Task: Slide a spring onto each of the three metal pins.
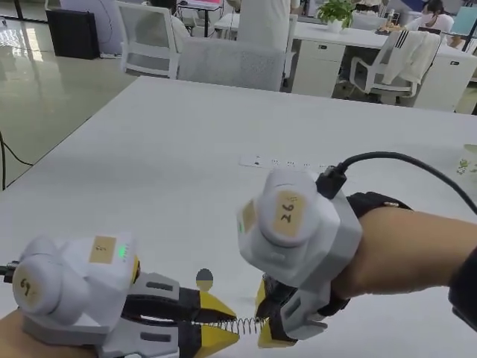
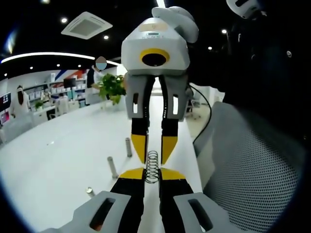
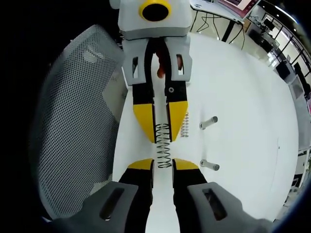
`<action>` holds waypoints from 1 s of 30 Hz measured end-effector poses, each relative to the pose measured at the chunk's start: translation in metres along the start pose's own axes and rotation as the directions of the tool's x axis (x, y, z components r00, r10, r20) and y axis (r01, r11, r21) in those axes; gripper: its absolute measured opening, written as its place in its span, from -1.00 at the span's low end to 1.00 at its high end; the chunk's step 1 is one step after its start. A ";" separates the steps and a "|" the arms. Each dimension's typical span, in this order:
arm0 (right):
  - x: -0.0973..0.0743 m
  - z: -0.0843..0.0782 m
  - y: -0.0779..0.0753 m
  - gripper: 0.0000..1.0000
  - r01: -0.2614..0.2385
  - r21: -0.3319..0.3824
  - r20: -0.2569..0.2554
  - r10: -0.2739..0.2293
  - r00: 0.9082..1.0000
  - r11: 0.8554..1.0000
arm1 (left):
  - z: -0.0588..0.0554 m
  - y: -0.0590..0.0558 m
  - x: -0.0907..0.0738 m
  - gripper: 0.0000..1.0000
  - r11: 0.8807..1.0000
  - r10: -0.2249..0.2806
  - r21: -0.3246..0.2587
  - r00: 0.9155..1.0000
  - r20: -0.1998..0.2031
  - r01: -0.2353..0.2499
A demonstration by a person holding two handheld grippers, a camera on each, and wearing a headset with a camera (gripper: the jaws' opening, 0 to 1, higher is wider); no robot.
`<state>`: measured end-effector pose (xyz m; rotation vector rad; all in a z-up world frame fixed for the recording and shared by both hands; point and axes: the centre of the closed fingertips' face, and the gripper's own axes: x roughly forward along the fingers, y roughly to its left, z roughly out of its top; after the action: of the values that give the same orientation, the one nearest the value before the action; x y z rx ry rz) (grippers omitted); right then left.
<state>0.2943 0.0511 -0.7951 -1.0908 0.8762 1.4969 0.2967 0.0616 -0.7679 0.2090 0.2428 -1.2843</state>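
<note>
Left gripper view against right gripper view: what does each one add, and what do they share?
Left gripper view: all three metal pins standing on the table, against two in the other, plus a potted plant. Right gripper view: a second spring lying loose beside the left gripper. Shared: the held spring, gripped at opposite ends by both grippers, the right gripper facing the left, and the mesh chair.

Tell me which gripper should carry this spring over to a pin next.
Probably left. Both grippers clamp the spring, but the left gripper covers more coils with its jaws, while the right gripper only nips the end. The pins stand alongside, favouring neither.
</note>
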 end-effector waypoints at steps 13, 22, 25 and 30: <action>0.002 -0.004 0.002 -0.82 -0.005 0.016 0.004 0.005 1.000 1.000 | 0.011 -0.003 0.000 -0.95 1.000 -0.010 -0.003 0.999 0.045 0.010; -0.007 0.002 0.001 -0.83 0.010 0.023 0.023 -0.011 1.000 1.000 | 0.006 -0.003 0.002 -0.94 1.000 -0.007 0.009 1.000 0.023 0.007; -0.011 0.007 0.001 -0.83 0.013 0.024 0.039 -0.014 0.999 1.000 | 0.004 -0.003 0.003 -0.94 1.000 -0.008 0.010 1.000 0.015 0.008; -0.015 0.014 0.001 -0.83 0.023 0.012 0.046 -0.024 0.999 1.000 | 0.003 -0.003 0.003 -0.94 1.000 -0.009 0.010 1.000 0.011 0.009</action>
<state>0.2911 0.0590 -0.7761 -1.0507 0.8358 1.4907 0.2946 0.0569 -0.7655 0.2092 0.2285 -1.2950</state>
